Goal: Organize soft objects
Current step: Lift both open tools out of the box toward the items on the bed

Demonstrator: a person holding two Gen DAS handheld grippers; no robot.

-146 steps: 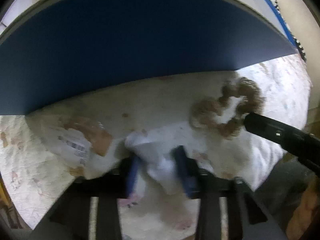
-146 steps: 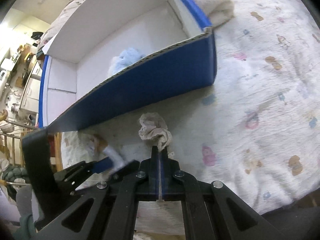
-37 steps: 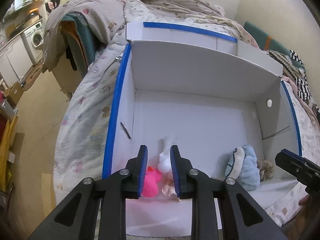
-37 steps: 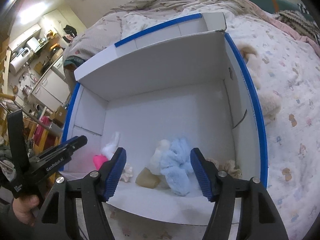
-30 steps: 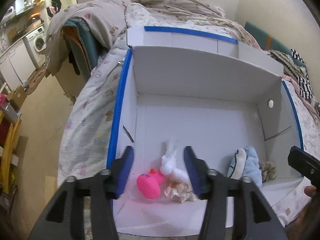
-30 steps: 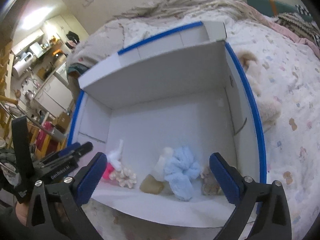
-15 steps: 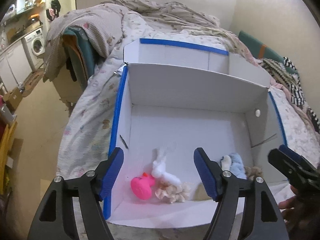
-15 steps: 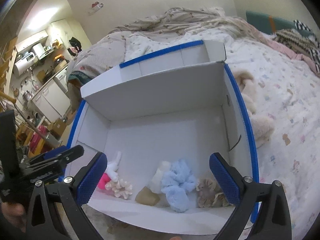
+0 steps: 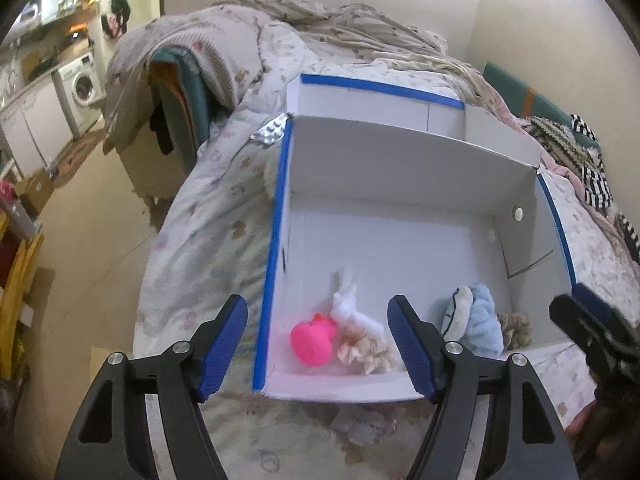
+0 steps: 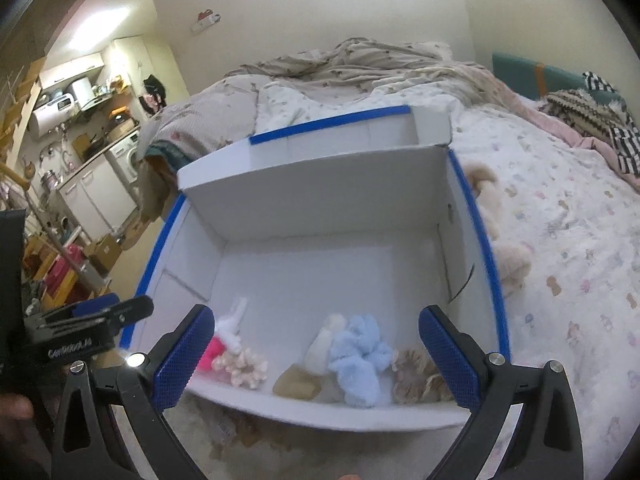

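Note:
A white cardboard box with blue-taped edges [image 9: 276,216] [image 10: 476,216] stands on the bed. Along its near wall lie a pink duck [image 9: 312,338] [image 10: 206,354], a white fluffy piece [image 9: 350,306] [image 10: 232,326], a cream scrunchie [image 9: 366,350] [image 10: 242,366], a tan pad [image 10: 298,382], a light blue fluffy scrunchie [image 9: 482,326] [image 10: 360,356] and a brown scrunchie [image 9: 516,326] [image 10: 418,374]. My left gripper [image 9: 318,346] is open and empty above the box's near left corner. My right gripper [image 10: 316,358] is open and empty above the near wall.
The bed has a patterned white quilt [image 10: 580,248] and a rumpled blanket [image 9: 340,20]. A beige plush toy [image 10: 508,256] lies right of the box. A blister pack [image 9: 272,130] lies at the box's far left corner. Floor and a washing machine [image 9: 82,84] are to the left.
Both grippers rose from the bed to above the box and opened, dropping the white piece and brown scrunchie inside. In the last second both pulled back and up from the box.

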